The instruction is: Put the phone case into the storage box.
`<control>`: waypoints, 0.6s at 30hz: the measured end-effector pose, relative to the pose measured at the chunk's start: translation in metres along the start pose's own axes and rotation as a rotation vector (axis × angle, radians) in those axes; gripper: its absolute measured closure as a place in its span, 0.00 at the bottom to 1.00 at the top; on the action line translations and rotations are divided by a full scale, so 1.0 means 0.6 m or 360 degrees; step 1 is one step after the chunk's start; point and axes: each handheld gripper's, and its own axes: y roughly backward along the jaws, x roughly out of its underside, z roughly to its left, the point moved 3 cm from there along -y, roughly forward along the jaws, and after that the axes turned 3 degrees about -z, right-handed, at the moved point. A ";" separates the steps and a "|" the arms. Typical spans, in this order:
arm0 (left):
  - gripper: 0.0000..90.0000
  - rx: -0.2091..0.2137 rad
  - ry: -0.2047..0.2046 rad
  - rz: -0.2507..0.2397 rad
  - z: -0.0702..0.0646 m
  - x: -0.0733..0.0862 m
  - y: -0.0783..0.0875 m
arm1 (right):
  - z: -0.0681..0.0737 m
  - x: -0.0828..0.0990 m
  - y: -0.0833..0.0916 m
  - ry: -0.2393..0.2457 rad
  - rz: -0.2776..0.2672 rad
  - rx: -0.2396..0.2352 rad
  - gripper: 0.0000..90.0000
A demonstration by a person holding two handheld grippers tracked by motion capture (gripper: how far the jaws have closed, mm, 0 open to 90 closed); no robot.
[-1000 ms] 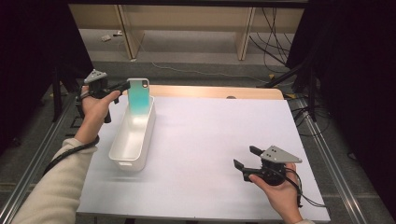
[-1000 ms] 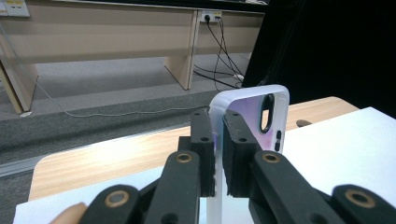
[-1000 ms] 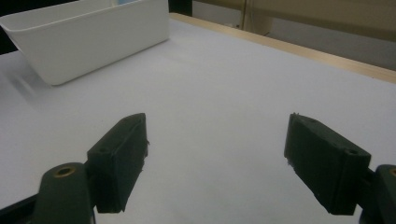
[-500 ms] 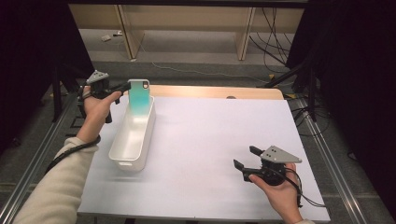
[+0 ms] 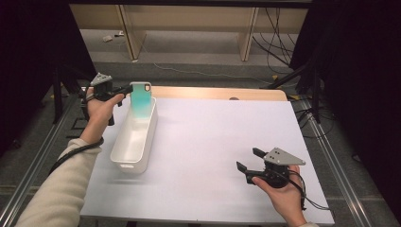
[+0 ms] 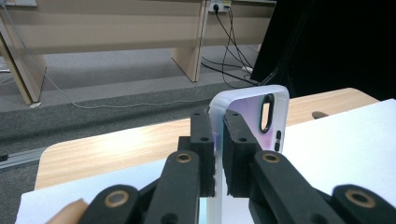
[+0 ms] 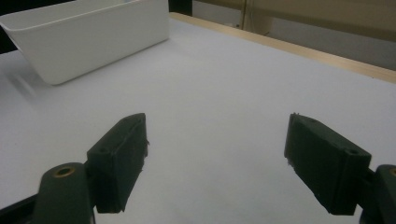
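Fingers [image 6: 205, 140] of the left gripper [image 6: 218, 154] are clamping the side edge of a teal-and-white plastic phone case [image 6: 254, 116], one pad on each face, so the case is standing upright between them with its camera cut-out rising just past the fingertips. Seen from above, that case [image 5: 140, 98] is hovering over the far end of a long white plastic tub [image 5: 135, 137], which is sitting just below the fingers. Well apart, the right gripper [image 5: 248, 161] is resting with its fingers [image 7: 119, 158] spread wide, gripping nothing, over the white table sheet [image 5: 222, 127].
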 end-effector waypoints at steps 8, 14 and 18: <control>0.93 -0.0015 -0.0005 0.0008 0.005 0.006 -0.004 | 0.001 0.000 -0.001 -0.0002 -0.0004 0.0000 0.25; 0.93 -0.0015 -0.0014 0.0020 0.007 0.009 -0.007 | 0.001 0.001 -0.001 -0.0004 -0.0002 -0.0002 0.25; 0.93 -0.0019 -0.0015 0.0022 0.007 0.011 -0.009 | 0.001 0.001 -0.002 -0.0004 0.0003 -0.0003 0.25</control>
